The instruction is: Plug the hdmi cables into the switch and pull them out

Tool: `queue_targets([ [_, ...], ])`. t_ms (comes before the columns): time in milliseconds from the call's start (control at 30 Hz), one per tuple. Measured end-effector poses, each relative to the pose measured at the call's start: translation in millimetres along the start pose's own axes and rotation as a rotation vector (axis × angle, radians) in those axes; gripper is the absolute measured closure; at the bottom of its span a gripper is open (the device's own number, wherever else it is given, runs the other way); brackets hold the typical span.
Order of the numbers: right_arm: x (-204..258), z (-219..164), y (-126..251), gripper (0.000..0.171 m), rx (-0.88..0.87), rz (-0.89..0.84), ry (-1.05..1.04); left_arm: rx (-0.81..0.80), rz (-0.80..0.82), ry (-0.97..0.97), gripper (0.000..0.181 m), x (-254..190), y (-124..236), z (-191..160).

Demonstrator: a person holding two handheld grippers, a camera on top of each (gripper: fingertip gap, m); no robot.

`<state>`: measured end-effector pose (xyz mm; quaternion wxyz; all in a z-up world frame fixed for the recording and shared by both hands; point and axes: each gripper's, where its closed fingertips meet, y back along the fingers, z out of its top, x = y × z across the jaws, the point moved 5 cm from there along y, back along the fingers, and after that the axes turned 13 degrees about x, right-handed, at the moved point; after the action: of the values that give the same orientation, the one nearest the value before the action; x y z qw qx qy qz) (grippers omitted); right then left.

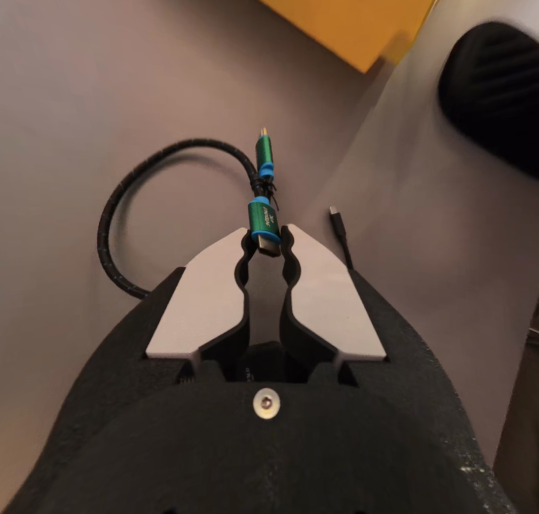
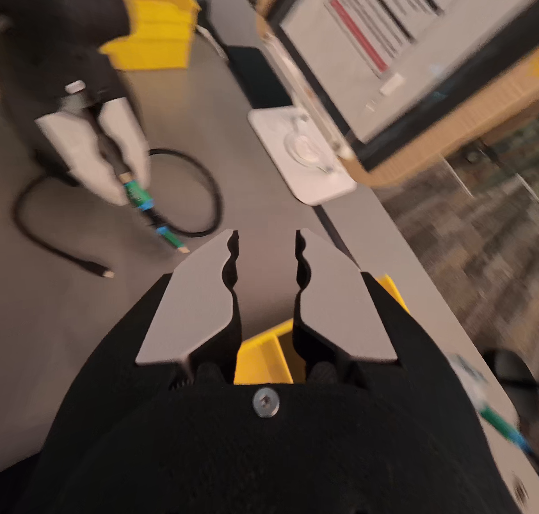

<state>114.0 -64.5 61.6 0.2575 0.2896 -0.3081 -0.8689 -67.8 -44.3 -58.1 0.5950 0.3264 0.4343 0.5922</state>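
Left gripper (image 1: 265, 242) pinching green-and-blue metal HDMI plug (image 1: 264, 226) of black braided cable (image 1: 116, 223), apparently just above grey table (image 1: 116, 92). Right gripper (image 2: 267, 246) parted, empty, near yellow plastic bin (image 2: 262, 354).

The left gripper (image 1: 265, 242) holds one HDMI plug (image 1: 264, 223) between its fingertips. The second plug (image 1: 264, 150) lies just beyond it at 12 o'clock, tied to the first. The cable (image 1: 116, 208) loops out on the table (image 1: 87, 77) toward 9 o'clock. A thinner cable end (image 1: 338, 223) lies near at 2 o'clock. A bin (image 1: 335, 13) sits well beyond at 1 o'clock. In the right wrist view, the right gripper (image 2: 267, 234) hangs above the table, the left gripper at 10 o'clock.
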Motion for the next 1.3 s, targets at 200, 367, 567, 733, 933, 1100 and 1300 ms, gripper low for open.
queue_targets([
  [200, 61.3, 32.6, -32.6, 0.117, -0.012, 0.241, 0.187, -0.168, -0.011, -0.010, 0.168, 8.4, 68.5, 11.0],
  [367, 115.8, 62.6, -75.5, 0.110, -0.026, 0.322, 0.325, -0.326, -0.115, -0.023, 0.170, 0.3, 113.4, 9.5],
  [567, 138.2, 91.7, -99.9, 0.104, -0.092, 0.373, 0.149, -0.449, -0.123, 0.051, 0.171, 9.9, 135.5, -1.7],
  [733, 143.4, 112.3, -104.6, 0.106, -0.235, 0.467, -0.071, -0.623, -0.159, 0.115, 0.171, 14.1, 164.2, -1.7],
  [933, 154.8, 122.3, -77.2, 0.165, -0.372, 0.618, -0.021, -0.733, -0.221, 0.083, 0.171, 7.9, 186.1, -3.9],
  [1100, 156.3, 119.2, -23.3, 0.165, -0.468, 0.931, 0.061, -0.901, -0.298, -0.090, 0.133, -5.0, 208.4, -11.7],
  [1300, 162.2, 102.6, 20.3, 0.166, -0.480, 1.300, 0.156, -0.907, -0.199, -0.393, 0.120, -38.6, 201.2, -18.9],
])
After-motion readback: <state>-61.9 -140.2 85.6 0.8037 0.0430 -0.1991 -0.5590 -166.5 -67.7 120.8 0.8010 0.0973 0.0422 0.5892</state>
